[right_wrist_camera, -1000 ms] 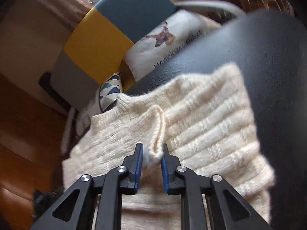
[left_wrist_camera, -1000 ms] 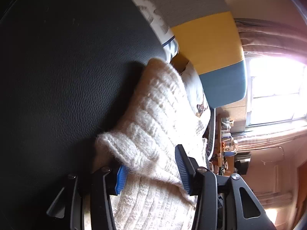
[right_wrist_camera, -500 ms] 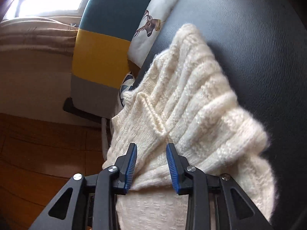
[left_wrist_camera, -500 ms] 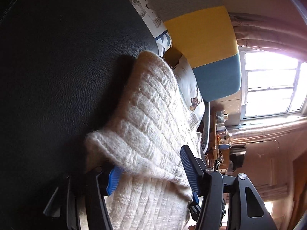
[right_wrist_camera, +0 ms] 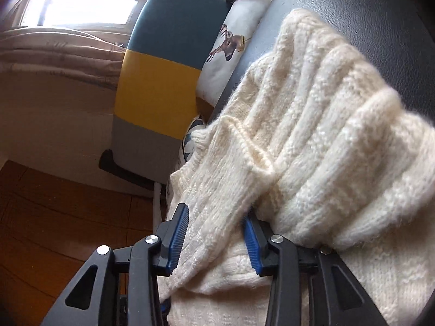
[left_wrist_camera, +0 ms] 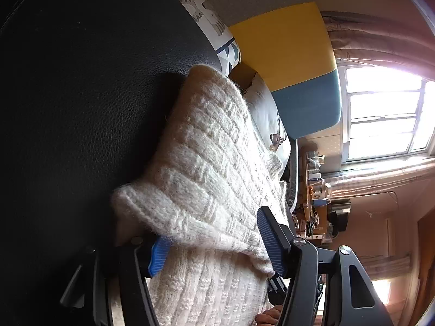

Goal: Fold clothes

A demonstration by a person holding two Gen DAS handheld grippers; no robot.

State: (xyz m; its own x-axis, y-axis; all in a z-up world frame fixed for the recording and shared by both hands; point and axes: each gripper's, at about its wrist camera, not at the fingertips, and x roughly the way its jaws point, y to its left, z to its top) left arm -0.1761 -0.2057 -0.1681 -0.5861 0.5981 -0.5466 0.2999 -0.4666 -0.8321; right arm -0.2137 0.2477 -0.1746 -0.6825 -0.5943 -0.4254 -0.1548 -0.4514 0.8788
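Observation:
A cream chunky-knit sweater [left_wrist_camera: 206, 168] lies folded on a black leather surface [left_wrist_camera: 81, 108], with a thick ribbed cuff [left_wrist_camera: 152, 206] doubled back on top. My left gripper [left_wrist_camera: 214, 247] is open wide, and its blue pads [left_wrist_camera: 159, 255] stand either side of that folded cuff layer. In the right wrist view the sweater [right_wrist_camera: 312, 125] spreads up and to the right, its ribbed hem [right_wrist_camera: 386, 179] bulging near the right finger. My right gripper [right_wrist_camera: 214, 239] is open, with a loose band of knit lying between its blue pads [right_wrist_camera: 178, 237].
Beyond the black surface [right_wrist_camera: 380, 27] stands a seat back [right_wrist_camera: 157, 89] striped grey, yellow and blue, with a deer-print pillow [right_wrist_camera: 231, 54] and a triangle-print pillow [left_wrist_camera: 228, 51]. A bright window [left_wrist_camera: 386, 119], curtains, a cluttered shelf [left_wrist_camera: 315, 190] and wooden floor [right_wrist_camera: 54, 212] lie further out.
My right gripper was shut on a fold of knit and has opened, letting it go. Both views have swung, and the left jaws have widened a little around the cuff.

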